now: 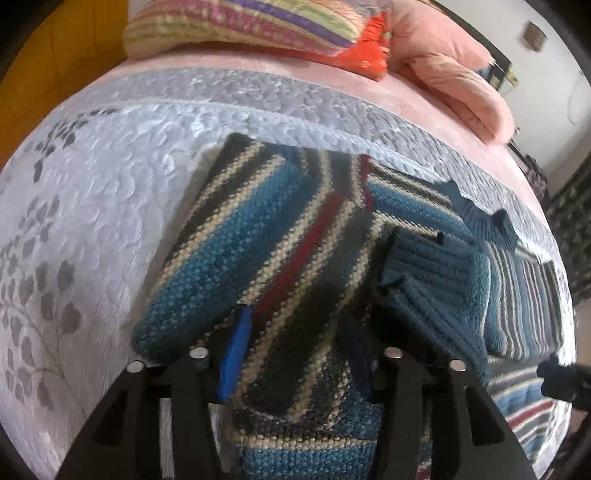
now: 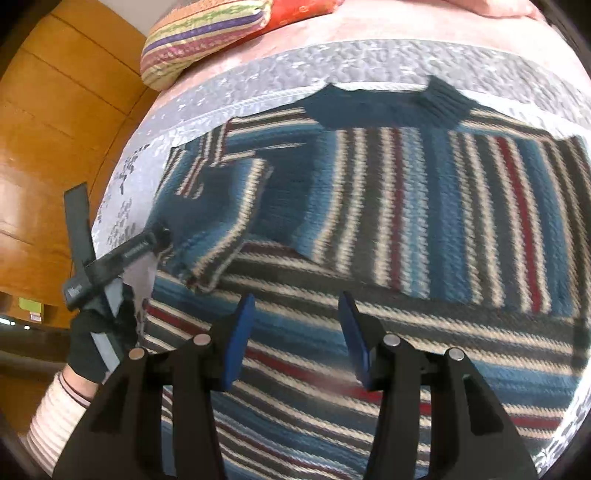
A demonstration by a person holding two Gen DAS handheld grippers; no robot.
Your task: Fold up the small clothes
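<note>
- I am folding a striped knit sweater (image 2: 424,206) that lies flat on the bed (image 1: 110,177), on a grey quilt with a leaf pattern.
- My left tool (image 1: 295,354) has sweater cloth between its fingers. I think it is pinching the left sleeve (image 1: 258,240) and lifting it over toward the middle of the sweater. The blue pad on one finger shows, and the other is hidden by the knit.
- My right tool (image 2: 295,339) is wide open and holds nothing. It hovers over the bottom part of the sweater.
- The blue collar (image 2: 388,107) points away from me, toward the pillows.
- I think the step now is folding the sleeve in. The body does not look folded yet, so a lot is left to do.
- Next I should lay the sleeve flat on the chest and let go, without bunching it up.
- The knit is thick and floppy, so it may slide or lump up.
- I see no box or basket here. A striped pillow (image 1: 251,26) and a pink blanket (image 1: 454,70) sit at the far end of the bed.
</note>
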